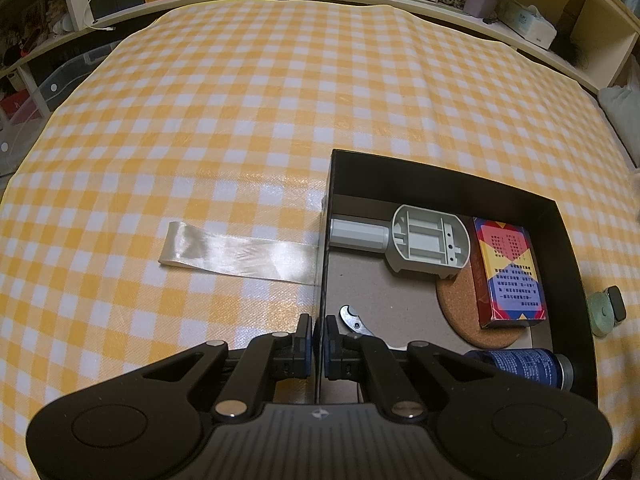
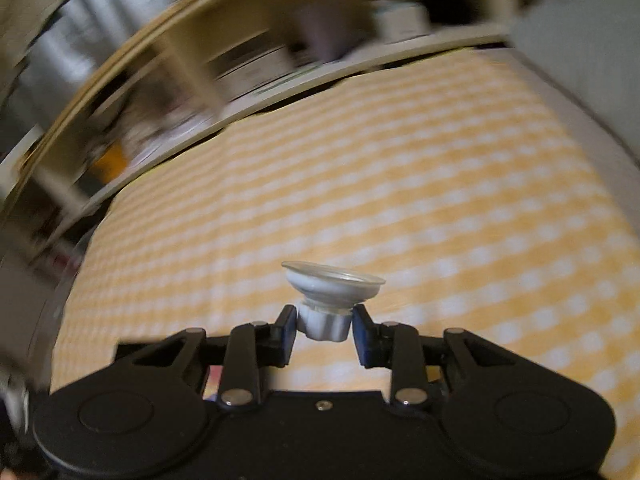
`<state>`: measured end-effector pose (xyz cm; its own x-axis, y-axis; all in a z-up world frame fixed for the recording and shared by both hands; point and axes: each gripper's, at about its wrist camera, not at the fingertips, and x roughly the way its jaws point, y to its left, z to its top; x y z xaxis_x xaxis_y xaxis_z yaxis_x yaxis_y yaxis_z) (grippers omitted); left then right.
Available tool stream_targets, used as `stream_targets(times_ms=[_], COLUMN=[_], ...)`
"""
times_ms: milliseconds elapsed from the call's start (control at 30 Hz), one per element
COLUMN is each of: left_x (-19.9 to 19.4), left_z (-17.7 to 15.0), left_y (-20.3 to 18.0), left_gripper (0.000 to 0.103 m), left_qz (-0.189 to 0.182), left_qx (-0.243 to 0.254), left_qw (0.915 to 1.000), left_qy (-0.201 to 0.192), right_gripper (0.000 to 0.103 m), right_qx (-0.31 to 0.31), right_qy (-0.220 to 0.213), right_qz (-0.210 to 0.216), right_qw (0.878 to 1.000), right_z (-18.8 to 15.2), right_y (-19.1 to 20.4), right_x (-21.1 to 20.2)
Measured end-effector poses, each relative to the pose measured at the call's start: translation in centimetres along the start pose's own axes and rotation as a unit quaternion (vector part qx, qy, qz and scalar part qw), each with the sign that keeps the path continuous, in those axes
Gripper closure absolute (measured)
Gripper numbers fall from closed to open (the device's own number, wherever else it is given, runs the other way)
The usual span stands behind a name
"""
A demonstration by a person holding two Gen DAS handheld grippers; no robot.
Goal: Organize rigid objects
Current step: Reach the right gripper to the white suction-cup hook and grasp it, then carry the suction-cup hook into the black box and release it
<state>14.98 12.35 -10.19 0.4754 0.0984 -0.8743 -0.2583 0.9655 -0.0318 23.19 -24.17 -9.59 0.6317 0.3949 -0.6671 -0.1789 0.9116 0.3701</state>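
- The left gripper [image 1: 319, 340] is clamped on the left wall of the black box [image 1: 324, 240], one finger outside and one inside, near the box's near corner
- The box sits on the yellow-and-white checked tablecloth [image 1: 240, 120], and a cream ribbon tab [image 1: 236, 256] lies flat on the cloth, running out from the box's left wall
- Inside the box a grey plastic part with a handle [image 1: 424, 240] lies along the far side; a cork coaster [image 1: 460, 308] rests on the floor with a red, blue and yellow card box [image 1: 508, 272] partly on top of it
- A blue cylindrical can [image 1: 524, 364] lies on its side at the near right corner of the box, and a small metal hook-shaped piece [image 1: 352, 318] shows just beside the inner finger
- Outside the box, against its right wall, a small greenish round object with a dark piece [image 1: 606, 308] sits on the cloth
- The right gripper [image 2: 324, 326] is closed on the white ribbed knob of a suction cup [image 2: 332, 284], whose clear rim points away from the camera, held above the checked cloth
- The right wrist view is motion-blurred; the shelves [image 2: 240, 72] behind the table are smeared
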Motion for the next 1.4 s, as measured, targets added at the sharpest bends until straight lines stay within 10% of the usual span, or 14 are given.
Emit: stream_targets(times_ms=[500,600,700,967,1167,1400], left_x=[0.0,0.1,0.1,0.1,0.1,0.1], left_z=[0.0,0.0,0.0,0.0,0.0,0.0], left_y=[0.0,-0.1,-0.1,-0.1,-0.1,0.0], left_gripper=[0.099,0.099,0.099,0.099,0.099,0.099], left_qz=[0.000,0.000,0.001,0.001,0.001,0.001], left_qx=[0.000,0.000,0.001,0.000,0.000,0.001], left_qw=[1.0000,1.0000,1.0000,1.0000,1.0000,1.0000], left_qy=[0.000,0.000,0.000,0.000,0.000,0.000], right_gripper=[0.072,0.069,0.034,0.035,0.068,0.084], right_qx=[0.039,0.064,0.085,0.035,0.022,-0.069], right_qy=[0.153,0.180,0.201,0.185,0.158,0.103], right_qz=[0.191,0.194,0.189,0.162,0.133,0.081], right_qw=[0.969,0.962,0.958,0.969,0.978,0.989], right_z=[-6.1,-6.9,-7.7,-7.1,-6.6,-5.9], right_y=[10.0,10.2,10.0,10.2,10.0,11.4], right_x=[5.3,6.8,7.8,6.7,6.3,7.7])
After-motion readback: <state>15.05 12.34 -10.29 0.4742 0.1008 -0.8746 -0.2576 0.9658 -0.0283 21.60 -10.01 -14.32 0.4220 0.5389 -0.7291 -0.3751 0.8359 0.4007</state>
